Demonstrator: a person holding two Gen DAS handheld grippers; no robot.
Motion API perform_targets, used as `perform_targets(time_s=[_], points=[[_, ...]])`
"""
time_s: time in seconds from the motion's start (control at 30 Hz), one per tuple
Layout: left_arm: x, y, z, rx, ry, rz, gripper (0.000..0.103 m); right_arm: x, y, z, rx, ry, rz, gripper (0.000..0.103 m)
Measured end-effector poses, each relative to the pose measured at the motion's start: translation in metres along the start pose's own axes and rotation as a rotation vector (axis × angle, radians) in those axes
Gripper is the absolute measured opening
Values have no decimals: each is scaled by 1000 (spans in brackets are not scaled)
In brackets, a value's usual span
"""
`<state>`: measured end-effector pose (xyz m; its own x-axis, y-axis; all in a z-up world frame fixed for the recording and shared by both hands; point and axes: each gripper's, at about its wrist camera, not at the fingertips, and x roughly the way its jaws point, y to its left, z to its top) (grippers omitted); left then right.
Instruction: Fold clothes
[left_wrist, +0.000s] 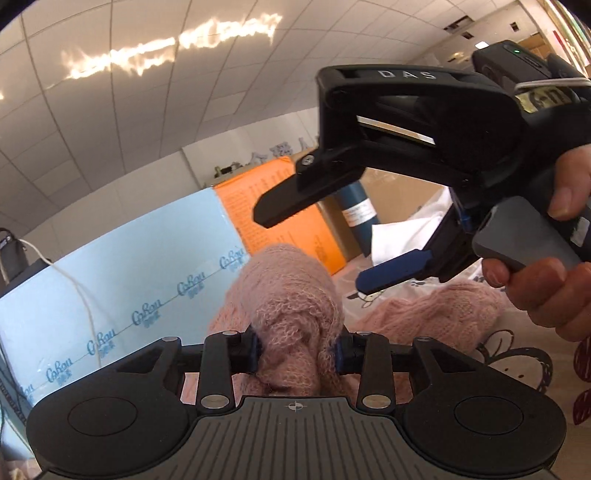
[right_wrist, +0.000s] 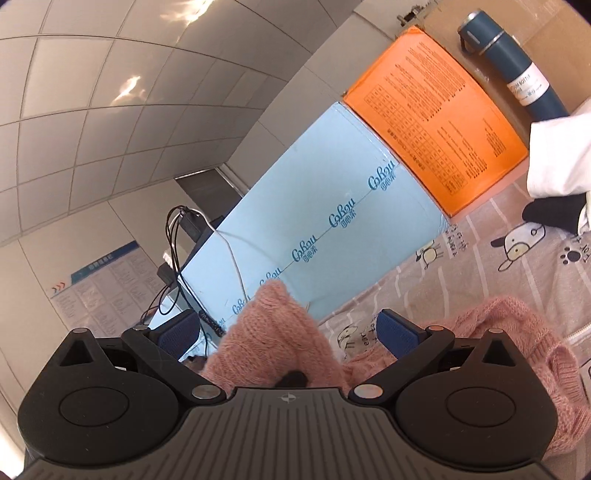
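We judge the folding to be somewhere in its middle: the pink knitted sweater (left_wrist: 291, 314) is bunched, not flat or squared, one lump raised at lower centre of the left wrist view and the rest (right_wrist: 517, 343) sprawled over the cartoon-print sheet (right_wrist: 480, 258) at lower right of the right wrist view. No neat fold shows, so smoothing and folding appear to remain, though much of the garment is hidden. Our left tongs (left_wrist: 295, 354) are pinched onto a thick wad of knit, pads sunk into it on both sides. Our right tongs (right_wrist: 291, 332) stand spread wide, a peak of knit rising between the blue pads (right_wrist: 397, 334); whether it touches them we cannot tell. A white cloth (right_wrist: 557, 155) lies at right edge.
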<state>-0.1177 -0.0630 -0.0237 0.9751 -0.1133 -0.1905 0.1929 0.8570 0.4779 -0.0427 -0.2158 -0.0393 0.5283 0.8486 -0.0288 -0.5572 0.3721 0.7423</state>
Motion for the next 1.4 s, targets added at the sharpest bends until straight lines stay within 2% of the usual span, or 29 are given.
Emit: perform_targets(time_s=[0.07, 0.13, 0.23, 0.3, 0.4, 0.57, 0.6, 0.67, 0.7, 0.77, 0.8, 0.83, 0.87, 0.9, 0.97, 1.07, 1.17, 1.4], points=[[3, -4, -2, 9, 5, -36, 36, 2, -9, 0, 69, 40, 13, 103], [4, -5, -4, -1, 2, -76, 41, 3, -13, 0, 102, 72, 4, 103], [1, 13, -5, -103, 27, -203, 58, 4, -15, -3, 122, 115, -19, 103], [-3, 32, -6, -187, 30, -311, 78, 2, -14, -5, 132, 132, -16, 103], [-3, 68, -17, -316, -14, -355, 89, -4, -8, -6, 130, 157, -33, 103], [-5, 129, -35, -531, -90, -427, 97, -13, 9, -8, 101, 191, -113, 102], [-4, 140, -39, -579, -102, -431, 98, -15, 13, -8, 97, 190, -121, 100], [9, 159, -62, -725, -89, -330, 98, -11, 19, -9, 87, 201, -143, 100], [17, 167, -75, -817, -55, -285, 98, -6, 22, -10, 82, 213, -162, 99], [30, 178, -92, -938, 16, -235, 98, 5, 27, -14, 69, 241, -197, 88], [34, 183, -99, -979, 48, -219, 98, 13, 30, -17, 62, 260, -209, 71], [38, 186, -105, -1012, 73, -208, 98, 21, 32, -20, 49, 277, -229, 49], [37, 185, -107, -1002, 64, -229, 98, 29, 33, -22, 35, 289, -245, 40], [36, 183, -108, -991, 54, -250, 98, 36, 33, -24, 23, 300, -256, 27], [33, 178, -108, -967, 36, -272, 98, 44, 37, -23, -12, 275, -239, 21], [25, 164, -104, -922, 0, -284, 98, 42, 54, -15, -121, 188, -209, 19], [21, 160, -101, -894, 7, -283, 100, 28, 59, -4, -170, 126, -261, 18], [22, 153, -100, -861, 44, -282, 101, -38, 16, 9, -69, -36, -447, 18]])
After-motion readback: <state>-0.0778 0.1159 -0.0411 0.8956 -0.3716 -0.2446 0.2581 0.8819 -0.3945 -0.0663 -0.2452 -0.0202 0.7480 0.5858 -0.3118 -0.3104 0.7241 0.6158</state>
